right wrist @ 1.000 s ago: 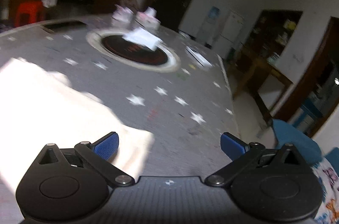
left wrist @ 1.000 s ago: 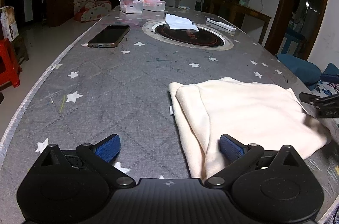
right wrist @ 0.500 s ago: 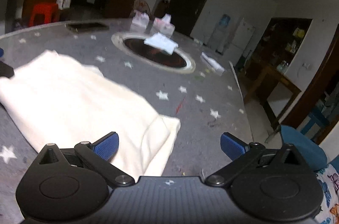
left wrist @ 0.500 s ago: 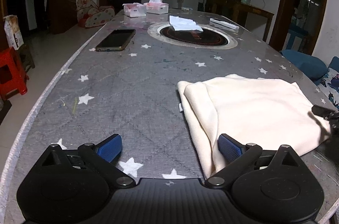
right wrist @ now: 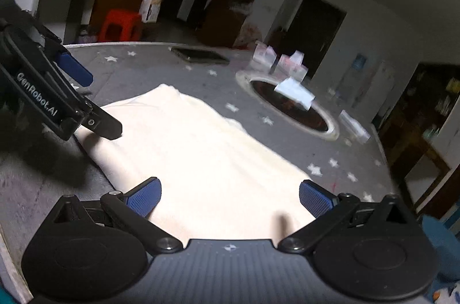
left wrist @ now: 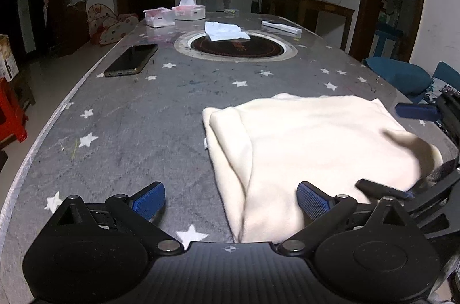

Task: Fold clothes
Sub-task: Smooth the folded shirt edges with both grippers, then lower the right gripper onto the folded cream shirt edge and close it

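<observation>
A cream garment [left wrist: 310,143] lies folded flat on the grey star-patterned table [left wrist: 138,131]. It also shows in the right wrist view [right wrist: 201,160]. My left gripper [left wrist: 230,202] is open and empty, low at the garment's near left edge, with its right pad over the cloth. My right gripper [right wrist: 230,199] is open and empty, just above the garment's near edge. The right gripper also shows at the right of the left wrist view [left wrist: 417,148]. The left gripper shows at the left of the right wrist view [right wrist: 80,100].
A phone [left wrist: 132,59] lies at the table's left side. A round inset hotplate [left wrist: 235,48] with a white paper [left wrist: 225,30] sits in the middle. Two tissue boxes [left wrist: 175,13] stand at the far end. A white remote [left wrist: 281,26] lies far right. A red stool [left wrist: 11,114] stands left.
The right gripper has swung left and down over the garment, close to the left gripper. The left gripper has shifted slightly; the garment lies as before.
</observation>
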